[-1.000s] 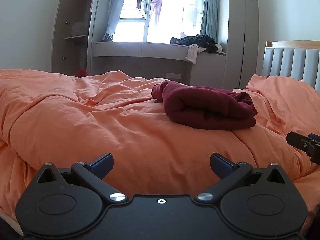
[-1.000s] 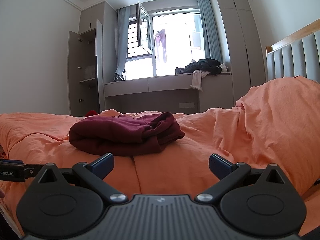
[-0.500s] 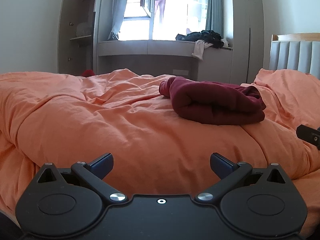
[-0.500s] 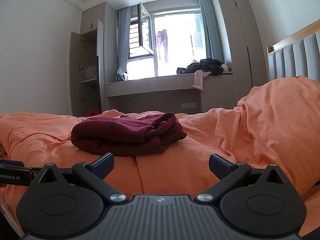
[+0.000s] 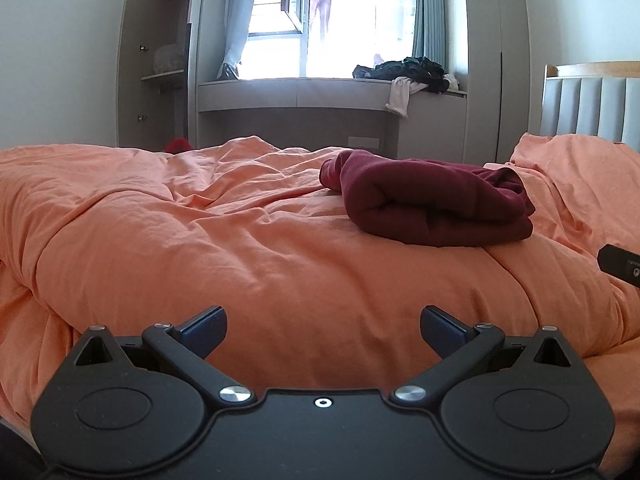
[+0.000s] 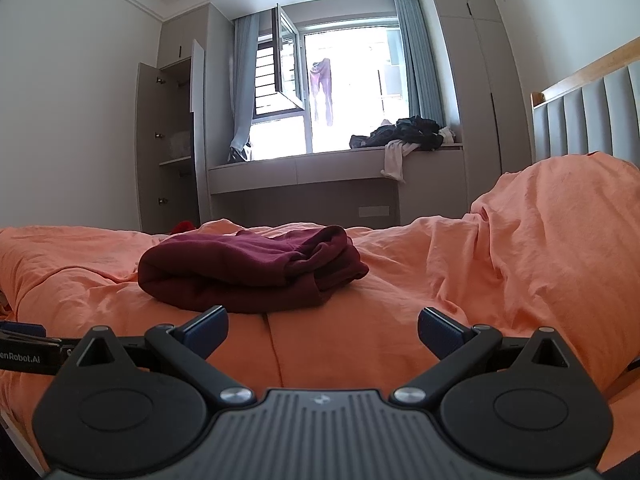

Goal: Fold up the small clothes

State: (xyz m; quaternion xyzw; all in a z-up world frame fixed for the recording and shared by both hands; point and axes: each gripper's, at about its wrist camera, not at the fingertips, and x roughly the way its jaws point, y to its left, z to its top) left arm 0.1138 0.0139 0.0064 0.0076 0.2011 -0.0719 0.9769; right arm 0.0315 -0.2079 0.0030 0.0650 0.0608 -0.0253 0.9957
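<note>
A dark red garment [image 5: 432,200] lies folded in a thick bundle on the orange duvet [image 5: 200,240], to the right of centre in the left wrist view. The same garment [image 6: 252,272] sits left of centre in the right wrist view, on the duvet [image 6: 480,280]. My left gripper [image 5: 323,330] is open and empty, held back near the bed's front edge, well short of the bundle. My right gripper [image 6: 323,330] is open too, nothing between its fingers, just short of the bundle's near edge. A tip of the right tool [image 5: 620,264] shows at the left view's right edge.
A window bench [image 5: 296,92] at the back carries a heap of dark clothes [image 5: 404,70]. An open cupboard [image 5: 160,72] stands at the left. A padded headboard [image 6: 592,120] rises at the right, with a raised duvet hump [image 6: 560,216] before it. A red item [image 5: 178,146] lies behind the bed.
Both grippers have drawn back and tilted up a little, so the bundle sits lower and farther in the views. The garment itself has not moved. Both jaws stay open.
</note>
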